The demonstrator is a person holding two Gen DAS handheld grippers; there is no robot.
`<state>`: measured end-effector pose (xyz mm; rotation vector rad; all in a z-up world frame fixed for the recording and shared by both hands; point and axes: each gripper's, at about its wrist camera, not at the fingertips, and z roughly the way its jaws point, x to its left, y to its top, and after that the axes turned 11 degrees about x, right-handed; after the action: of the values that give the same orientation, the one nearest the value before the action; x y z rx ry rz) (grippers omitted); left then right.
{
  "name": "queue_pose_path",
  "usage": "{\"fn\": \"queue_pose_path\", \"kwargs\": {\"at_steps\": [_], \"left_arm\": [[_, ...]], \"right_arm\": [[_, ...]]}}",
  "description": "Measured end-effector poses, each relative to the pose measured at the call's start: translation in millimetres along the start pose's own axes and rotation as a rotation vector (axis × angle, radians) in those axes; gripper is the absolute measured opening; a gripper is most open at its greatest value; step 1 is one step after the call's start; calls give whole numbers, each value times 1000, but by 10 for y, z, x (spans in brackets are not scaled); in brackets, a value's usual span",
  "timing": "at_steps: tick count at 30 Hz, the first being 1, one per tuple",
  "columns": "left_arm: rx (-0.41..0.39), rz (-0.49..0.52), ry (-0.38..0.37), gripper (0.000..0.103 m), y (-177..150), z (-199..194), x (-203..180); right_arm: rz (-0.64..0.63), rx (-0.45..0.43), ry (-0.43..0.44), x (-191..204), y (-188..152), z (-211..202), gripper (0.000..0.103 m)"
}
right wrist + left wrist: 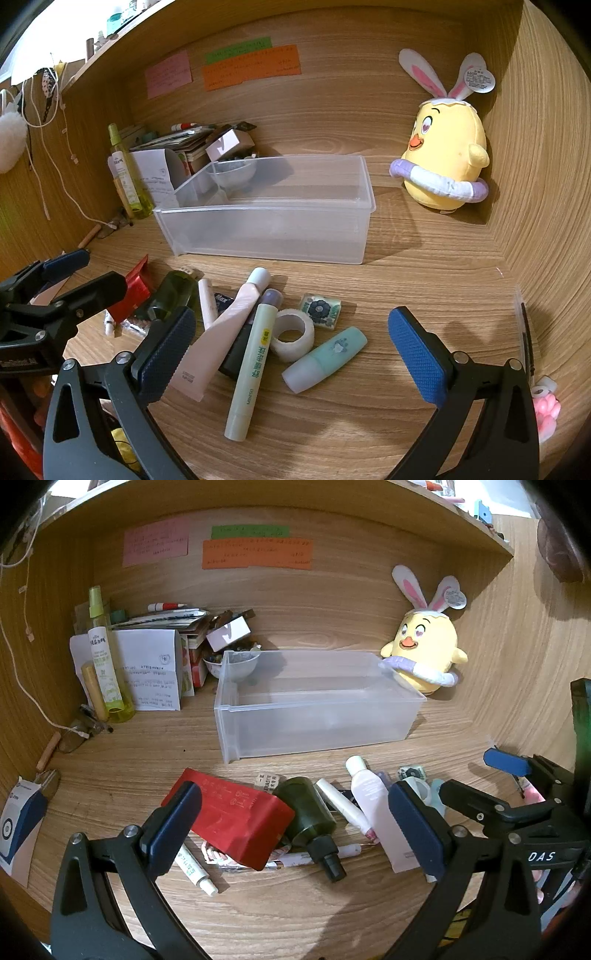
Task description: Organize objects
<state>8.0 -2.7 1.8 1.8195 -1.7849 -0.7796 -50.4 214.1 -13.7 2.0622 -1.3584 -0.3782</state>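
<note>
wood-grain bench [295,904] inside a wooden alcove, both grippers low over the near edge. far left: yellow-green spray bottle [105,657] upright by folded white paper [151,668], a stack of booklets behind, small bowl [232,662] touching the bin's far left corner. clear plastic bin [314,701] sits mid-bench, nothing seen inside it. left gripper [295,819] jaws wide apart, gripping nothing; under it the red box [229,816] lies tilted over a white tube [195,869], dark green bottle [308,812] lying on its side just right of the box, black cap toward the camera. pink tube [376,812] lies next, beside the left gripper's right pad. right gripper [291,354] also wide apart, clamped on nothing; between its pads on the bench lie the pale green stick [255,365], tape roll [291,334] touching it, and a mint bottle [325,358] on its side just right of the roll. small square floral tile [319,309] a little farther back. all these loose items are in front of the bin, outside it. far right: yellow plush chick [447,155] with bunny ears leaning in the back corner, well apart from the pile. pink paw-shaped thing [546,413] at the right edge.
</note>
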Motion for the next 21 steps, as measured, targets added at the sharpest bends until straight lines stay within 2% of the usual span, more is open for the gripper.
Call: {"fn": "queue_pose_path", "kwargs": {"at_steps": [21], "left_arm": [[13, 4, -22, 102, -4, 4, -1]], "right_arm": [[3, 2, 3, 37, -40, 9, 103]]}}
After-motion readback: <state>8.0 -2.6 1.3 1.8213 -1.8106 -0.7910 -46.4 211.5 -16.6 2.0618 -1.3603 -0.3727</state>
